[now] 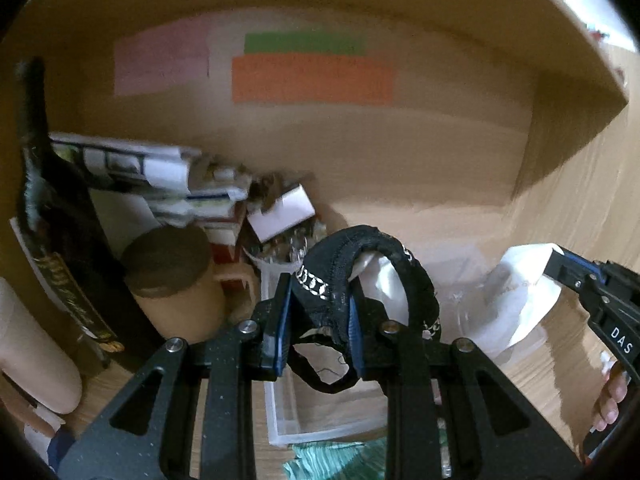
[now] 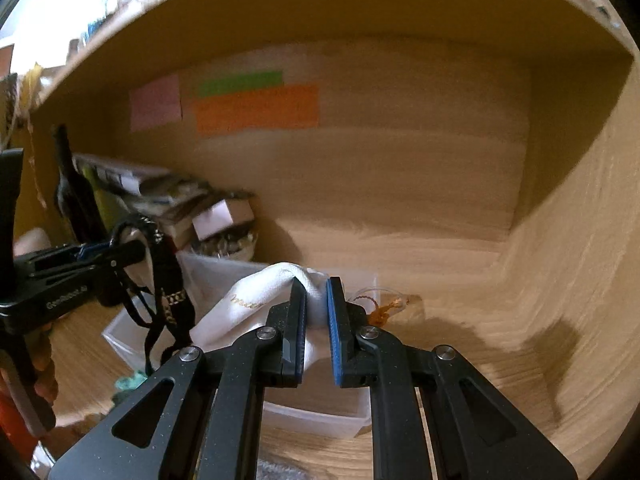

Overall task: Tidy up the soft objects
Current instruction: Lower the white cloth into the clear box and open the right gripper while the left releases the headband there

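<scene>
**Soft items held above the box**

Black fabric strap with silver chain print (image 1: 362, 276) is clamped in the left gripper (image 1: 320, 320); the white cloth pouch (image 2: 256, 304) is pinched by the right gripper (image 2: 317, 320). Both hang over the clear plastic box (image 2: 316, 416), not yet placed. A teal cloth (image 1: 320, 460) waits nearby.

Each gripper, left gripper (image 1: 320, 312) and right gripper (image 2: 317, 320), is built of matte black linkage arms joined by silver screws, with blue-padded fingers (image 2: 335, 332); white lettering is printed on the bodies

A home: wooden shelf nook (image 2: 400, 184) with sticky notes (image 2: 256, 108), wine bottle (image 1: 60, 248)
</scene>
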{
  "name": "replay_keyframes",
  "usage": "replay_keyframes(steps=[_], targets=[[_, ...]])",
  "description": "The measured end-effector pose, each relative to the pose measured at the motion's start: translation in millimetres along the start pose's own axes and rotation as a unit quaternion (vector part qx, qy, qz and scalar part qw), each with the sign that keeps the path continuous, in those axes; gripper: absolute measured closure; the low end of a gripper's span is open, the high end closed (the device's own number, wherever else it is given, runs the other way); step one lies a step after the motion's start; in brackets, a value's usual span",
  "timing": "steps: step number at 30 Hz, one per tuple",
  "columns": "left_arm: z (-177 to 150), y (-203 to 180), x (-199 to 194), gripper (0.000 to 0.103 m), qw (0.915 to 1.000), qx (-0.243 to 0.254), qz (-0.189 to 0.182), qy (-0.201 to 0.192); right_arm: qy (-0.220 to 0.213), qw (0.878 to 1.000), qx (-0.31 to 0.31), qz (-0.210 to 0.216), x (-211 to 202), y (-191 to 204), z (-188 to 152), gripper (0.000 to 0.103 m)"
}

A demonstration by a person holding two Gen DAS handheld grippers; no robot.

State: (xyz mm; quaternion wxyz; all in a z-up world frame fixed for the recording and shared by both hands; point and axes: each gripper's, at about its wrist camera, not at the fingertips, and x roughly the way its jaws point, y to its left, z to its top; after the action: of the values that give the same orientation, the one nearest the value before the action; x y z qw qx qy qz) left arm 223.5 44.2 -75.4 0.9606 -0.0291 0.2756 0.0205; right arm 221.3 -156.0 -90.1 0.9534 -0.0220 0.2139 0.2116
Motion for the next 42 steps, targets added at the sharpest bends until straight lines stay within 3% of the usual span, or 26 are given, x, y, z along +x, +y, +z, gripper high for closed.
replay_keyframes(steps=[8, 15, 20, 22, 25, 33, 38, 42], targets=[[-17.5, -5.0, 35.3, 0.078, 0.9970, 0.027, -0.002, 0.072, 0.064, 0.998, -0.017, -0.004, 35.9, 1.5, -20.3, 0.094], [-22.3, -8.3, 42.1, 0.078, 0.9955, 0.039, -0.001, 0.086, 0.102, 0.995, -0.019, -0.005, 56.1, 9.8, -27.6, 0.094], [-23.1, -9.4, 35.3, 0.052, 0.9953, 0.040, -0.007, 0.088, 0.119, 0.993, -0.013, -0.008, 61.0, 6.5, -27.8, 0.093], [-22.3, -9.9, 33.8, 0.049, 0.9957, 0.039, -0.009, 0.084, 0.120, 0.993, -0.011, -0.005, 59.3, 6.1, -26.9, 0.091], [-20.6, -9.7, 29.8, 0.046, 0.9961, 0.038, -0.014, 0.078, 0.116, 0.993, -0.011, -0.003, 53.0, 6.4, -24.6, 0.079], [-16.4, -8.9, -6.6, 0.028, 0.9983, 0.029, -0.026, 0.044, 0.065, 0.997, -0.030, 0.002, 11.1, 16.1, -15.5, 0.035], [-21.0, -10.2, -42.1, 0.008, 0.9993, 0.030, -0.022, 0.005, 0.027, 0.999, -0.039, 0.014, -26.1, 20.2, -14.1, 0.030], [-30.0, -8.9, -62.6, 0.003, 0.9994, 0.027, -0.021, -0.005, 0.011, 0.999, -0.042, 0.027, -45.2, 21.7, -20.9, 0.022]])
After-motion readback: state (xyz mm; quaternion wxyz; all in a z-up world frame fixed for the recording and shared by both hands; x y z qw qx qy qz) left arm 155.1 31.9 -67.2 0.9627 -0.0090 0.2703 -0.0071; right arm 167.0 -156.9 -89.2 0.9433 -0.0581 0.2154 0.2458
